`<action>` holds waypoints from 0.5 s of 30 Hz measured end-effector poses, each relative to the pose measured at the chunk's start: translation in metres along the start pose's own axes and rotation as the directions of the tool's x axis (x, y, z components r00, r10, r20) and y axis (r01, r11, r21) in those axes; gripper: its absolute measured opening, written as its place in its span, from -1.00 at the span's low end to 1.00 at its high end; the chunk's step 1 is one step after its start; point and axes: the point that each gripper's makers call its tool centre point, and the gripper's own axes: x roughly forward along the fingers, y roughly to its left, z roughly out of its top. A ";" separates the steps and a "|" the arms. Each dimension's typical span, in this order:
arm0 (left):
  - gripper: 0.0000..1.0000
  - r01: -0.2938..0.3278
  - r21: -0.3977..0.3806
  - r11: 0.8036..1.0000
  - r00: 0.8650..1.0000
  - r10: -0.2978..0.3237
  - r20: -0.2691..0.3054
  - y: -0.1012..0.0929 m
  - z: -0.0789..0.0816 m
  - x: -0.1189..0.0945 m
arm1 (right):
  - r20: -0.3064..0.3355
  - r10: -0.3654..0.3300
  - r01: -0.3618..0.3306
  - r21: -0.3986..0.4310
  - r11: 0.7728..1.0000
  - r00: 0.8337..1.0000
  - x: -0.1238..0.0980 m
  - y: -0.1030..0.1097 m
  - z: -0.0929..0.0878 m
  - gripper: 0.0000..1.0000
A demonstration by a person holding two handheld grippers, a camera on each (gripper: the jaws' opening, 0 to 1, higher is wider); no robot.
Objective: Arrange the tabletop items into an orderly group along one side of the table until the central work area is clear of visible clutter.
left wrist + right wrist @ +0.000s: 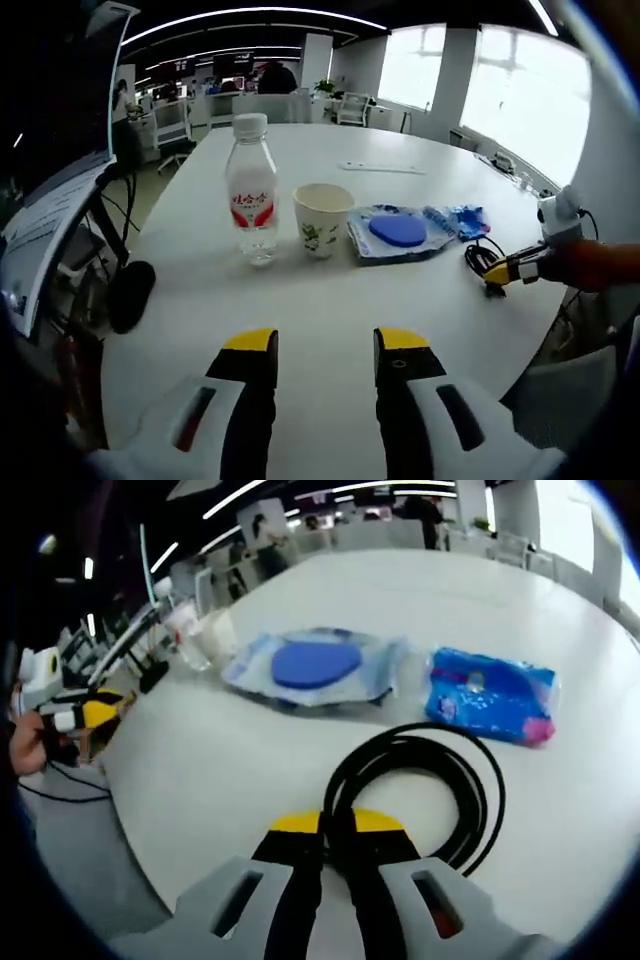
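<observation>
1. Coiled black cable (415, 790) lies on the white round table (250, 770), near the table edge; the right gripper (337, 825) has its yellow-tipped jaws drawn narrow and pinched on the near part of the coil.
2. In the left gripper view the same cable (483, 258) lies at the far right table edge, with the right gripper (510, 268) touching it.
3. Left gripper (325, 342) hangs above bare table surface (320, 300) with its jaws parted and nothing between them.
4. Water bottle (251, 190), clear with a red label and white cap, stands upright ahead of the left gripper.
5. Paper cup (322, 220), printed with a green leaf pattern, stands upright just beside the bottle and apart from it.
6. Blue round disc (398, 231) lies on a clear plastic bag (372, 240), just beside the cup on its far side from the bottle.
7. Blue tissue packet (490, 695) lies flat between the plastic bag (390, 670) and the cable, touching neither.
8. White flat strip (382, 168) lies further back on the table, well apart from the group.
9. Black round object (131, 293) sits off the table edge on the bottle's side; its type cannot be determined.
10. Office chairs (172, 128) and desks stand beyond the table.
</observation>
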 end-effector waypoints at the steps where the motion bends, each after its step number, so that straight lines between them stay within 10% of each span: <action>1: -0.26 0.000 -0.002 1.000 1.000 0.000 -0.001 0.001 -0.001 -0.001 | 0.001 0.001 -0.001 0.001 1.000 1.000 0.000 0.000 0.000 -0.87; 15: -0.25 0.026 0.012 1.000 0.999 -0.026 0.024 0.003 0.003 -0.012 | 0.056 -0.011 0.012 -0.006 1.000 0.998 -0.012 0.004 0.010 -0.80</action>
